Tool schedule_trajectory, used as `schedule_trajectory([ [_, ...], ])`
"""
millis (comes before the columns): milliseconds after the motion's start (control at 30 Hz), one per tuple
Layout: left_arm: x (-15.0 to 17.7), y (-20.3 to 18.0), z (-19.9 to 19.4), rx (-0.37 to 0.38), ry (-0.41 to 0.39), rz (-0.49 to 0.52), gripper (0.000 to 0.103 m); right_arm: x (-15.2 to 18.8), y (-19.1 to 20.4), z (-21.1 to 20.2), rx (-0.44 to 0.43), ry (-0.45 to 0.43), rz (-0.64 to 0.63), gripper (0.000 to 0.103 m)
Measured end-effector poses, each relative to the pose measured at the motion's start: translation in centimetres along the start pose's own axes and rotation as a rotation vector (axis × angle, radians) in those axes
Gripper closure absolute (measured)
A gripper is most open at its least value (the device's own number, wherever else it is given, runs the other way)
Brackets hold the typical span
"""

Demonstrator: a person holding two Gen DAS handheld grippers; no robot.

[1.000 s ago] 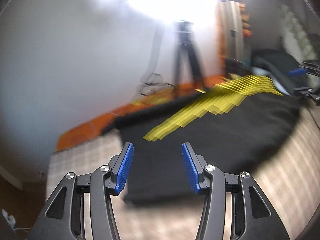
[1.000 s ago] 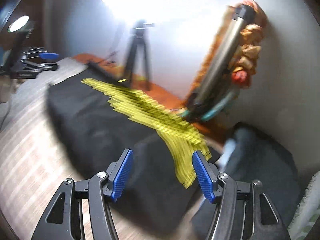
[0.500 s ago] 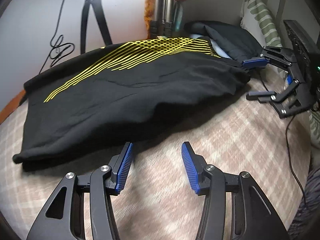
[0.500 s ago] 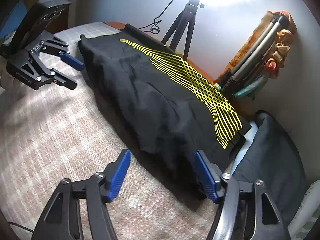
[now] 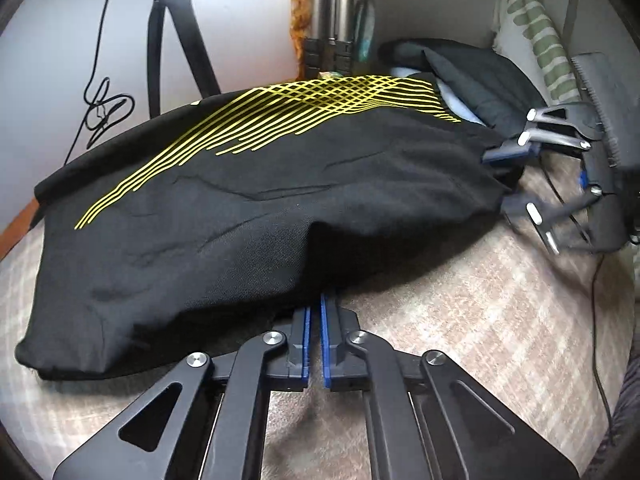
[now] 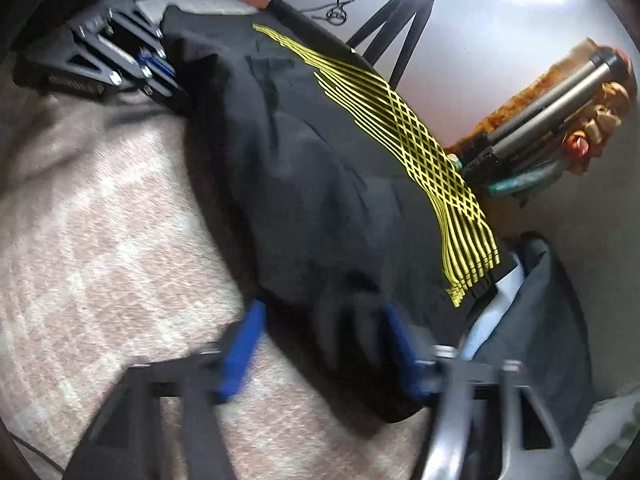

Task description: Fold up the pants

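The pants (image 5: 248, 216) were matt black woven cloth, faintly creased, with raised yellow printed lines that caught a slight sheen. Under them the blanket (image 5: 460, 332) looked soft and fuzzy, a pale checked weave. The left gripper (image 5: 314, 320) was matt black plastic with bright metal screws and ribbed blue pads, as was the right gripper (image 6: 320, 344)

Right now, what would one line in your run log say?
step: gripping edge | left gripper: shut on pants | right gripper: open, straddling pants edge | surface: checked blanket
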State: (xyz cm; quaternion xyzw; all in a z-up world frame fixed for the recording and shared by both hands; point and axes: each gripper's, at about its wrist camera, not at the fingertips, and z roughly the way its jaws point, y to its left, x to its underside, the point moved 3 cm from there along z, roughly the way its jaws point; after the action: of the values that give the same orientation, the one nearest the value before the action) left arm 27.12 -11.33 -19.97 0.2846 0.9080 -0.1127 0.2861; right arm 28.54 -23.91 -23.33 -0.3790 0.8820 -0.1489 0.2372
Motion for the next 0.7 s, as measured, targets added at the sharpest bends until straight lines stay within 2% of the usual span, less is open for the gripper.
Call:
schedule_trajectory([
  [33, -0.1, 0.0, -0.4, 0.011, 0.005, 0.009, 0.101, -0.1, 0.1, 0.2, 0.022, 0.024, -0.025, 0.086],
  [67, -0.3, 0.0, -0.8, 0.022, 0.007, 0.012, 0.101, -0.3, 0.2, 0.0, 0.025, 0.028, -0.046, 0.086],
  [133, -1.0, 0.2, -2.1, 0.058, 0.009, 0.009, 0.102, -0.8, -0.2, -1.0, 0.006, 0.013, -0.044, 0.098],
  [267, -1.9, 1.2, -4.6, 0.112, -0.001, -0.023, 0.102, -1.8, -2.2, -4.0, 0.012, -0.046, 0.000, 0.099],
  [367, -1.2, 1.4, -4.8, 0.126, 0.038, -0.020, 0.102, -1.9, -3.4, -5.0, 0.025, -0.064, 0.031, 0.099],
  [433, -0.2, 1.3, -4.7, 0.148, 0.066, -0.008, 0.102, -1.3, -3.1, -4.8, 0.000, -0.045, 0.040, 0.099],
  [533, 0.0, 1.3, -5.0, 0.107, 0.049, -0.002, 0.102, 0.1, -1.2, -3.4, -0.026, 0.012, -0.011, 0.099],
  [567, -0.2, 1.3, -5.1, 0.100, 0.037, -0.004, 0.101, 0.6, -0.9, -3.2, -0.028, 0.018, -0.005, 0.097],
  [600, -0.5, 1.2, -5.1, 0.095, 0.024, -0.008, 0.100, 1.0, -0.7, -3.1, -0.034, 0.018, 0.015, 0.090],
  [633, -0.8, 1.2, -5.2, 0.095, 0.014, -0.011, 0.096, 1.4, -0.9, -3.2, -0.050, 0.011, 0.061, 0.078],
  [700, -1.8, 1.0, -5.3, 0.102, -0.029, -0.017, 0.095, 2.1, -1.4, -3.7, -0.077, -0.019, 0.134, 0.061],
])
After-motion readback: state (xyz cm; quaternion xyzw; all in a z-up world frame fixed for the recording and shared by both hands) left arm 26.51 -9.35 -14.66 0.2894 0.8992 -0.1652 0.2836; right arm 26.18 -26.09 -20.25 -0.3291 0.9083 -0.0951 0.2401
